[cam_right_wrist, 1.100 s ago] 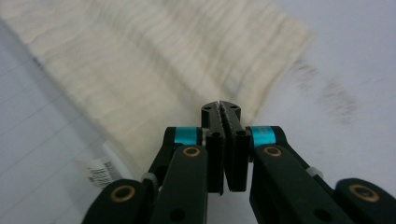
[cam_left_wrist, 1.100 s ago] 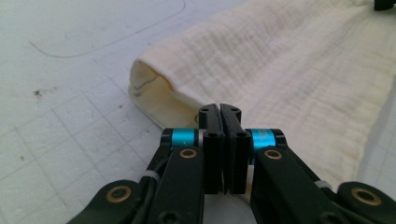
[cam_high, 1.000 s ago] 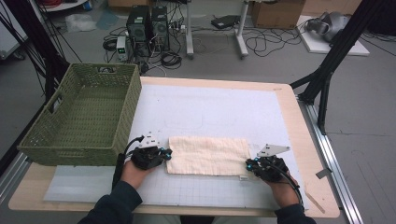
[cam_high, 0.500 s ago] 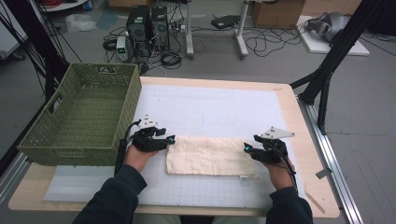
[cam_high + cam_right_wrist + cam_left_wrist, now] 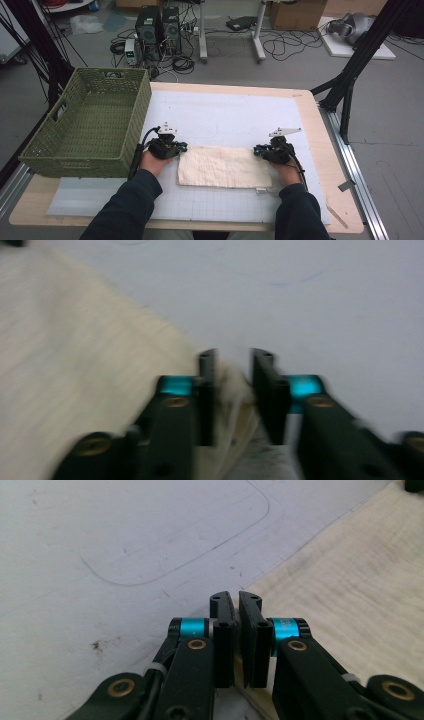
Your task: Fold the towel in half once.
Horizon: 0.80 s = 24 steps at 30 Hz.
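Both hands lie low on the table (image 5: pixel 310 125), palms down. The left tool (image 5: pixel 184 146) and right tool (image 5: pixel 257 149), having just closed, each pinch a far corner of the flat, cream, woven towel (image 5: pixel 225 167) between them.

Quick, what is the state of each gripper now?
Left gripper: jaws just closed, shut on the far left corner of the towel.
Right gripper: jaws just closed, shut on the towel's far right corner.

The towel (image 5: pixel 225 167) lies on the table (image 5: pixel 310 125), right of the basket (image 5: pixel 90 125).

Mat (image 5: pixel 230 115) beyond towel (image 5: pixel 225 167) open; basket (image 5: pixel 90 125) walls off left
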Motion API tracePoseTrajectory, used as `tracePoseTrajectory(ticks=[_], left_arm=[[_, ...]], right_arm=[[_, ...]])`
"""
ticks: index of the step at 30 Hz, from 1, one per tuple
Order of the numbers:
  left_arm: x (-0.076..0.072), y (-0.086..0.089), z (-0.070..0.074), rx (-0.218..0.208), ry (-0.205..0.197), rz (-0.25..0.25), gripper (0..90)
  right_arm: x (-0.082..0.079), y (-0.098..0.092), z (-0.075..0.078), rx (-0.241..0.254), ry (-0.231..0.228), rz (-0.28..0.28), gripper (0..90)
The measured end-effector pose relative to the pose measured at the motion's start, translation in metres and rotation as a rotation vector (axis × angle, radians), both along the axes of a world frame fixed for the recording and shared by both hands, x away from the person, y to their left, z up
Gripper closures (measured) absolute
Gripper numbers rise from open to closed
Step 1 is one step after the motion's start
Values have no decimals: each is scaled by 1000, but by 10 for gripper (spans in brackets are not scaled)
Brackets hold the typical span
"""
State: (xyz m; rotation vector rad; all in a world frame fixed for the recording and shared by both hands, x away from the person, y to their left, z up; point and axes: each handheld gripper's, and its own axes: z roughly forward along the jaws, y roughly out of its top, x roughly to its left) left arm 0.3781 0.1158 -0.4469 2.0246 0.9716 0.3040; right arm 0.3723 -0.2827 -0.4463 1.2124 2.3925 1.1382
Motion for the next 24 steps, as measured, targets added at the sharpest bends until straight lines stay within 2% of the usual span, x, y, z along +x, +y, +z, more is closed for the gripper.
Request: tracePoseTrajectory(ticks=[1, 4, 6, 9, 11, 15, 17, 20, 22, 24], left_arm=[[0, 2, 0, -4, -7, 11, 853], [1, 7, 2, -18, -32, 50, 853], [1, 6, 2, -10, -33, 47, 853], [0, -3, 0, 35, -41, 35, 853], [-1, -5, 0, 43, -47, 40, 853], [-1, -5, 0, 45, -66, 59, 850], [1, -4, -1, 37, -62, 73, 846], [3, -2, -3, 37, -62, 84, 829], [3, 0, -2, 36, -72, 100, 778], [3, 3, 0, 7, -75, 135, 662]], right_arm=[[-2, 2, 1, -16, -11, 23, 833], [-10, 8, 5, -78, -44, 67, 842], [-13, 11, 8, -112, -97, 53, 841], [-16, 21, 10, -235, -202, -6, 842], [-13, 24, 8, -270, -223, -35, 843], [-5, 28, 4, -286, -215, -72, 840], [-2, 31, 2, -299, -213, -82, 824], [-3, 28, 3, -288, -215, -106, 702], [-6, 20, 8, -246, -215, -133, 636], [-10, 11, 14, -175, -218, -157, 573]])
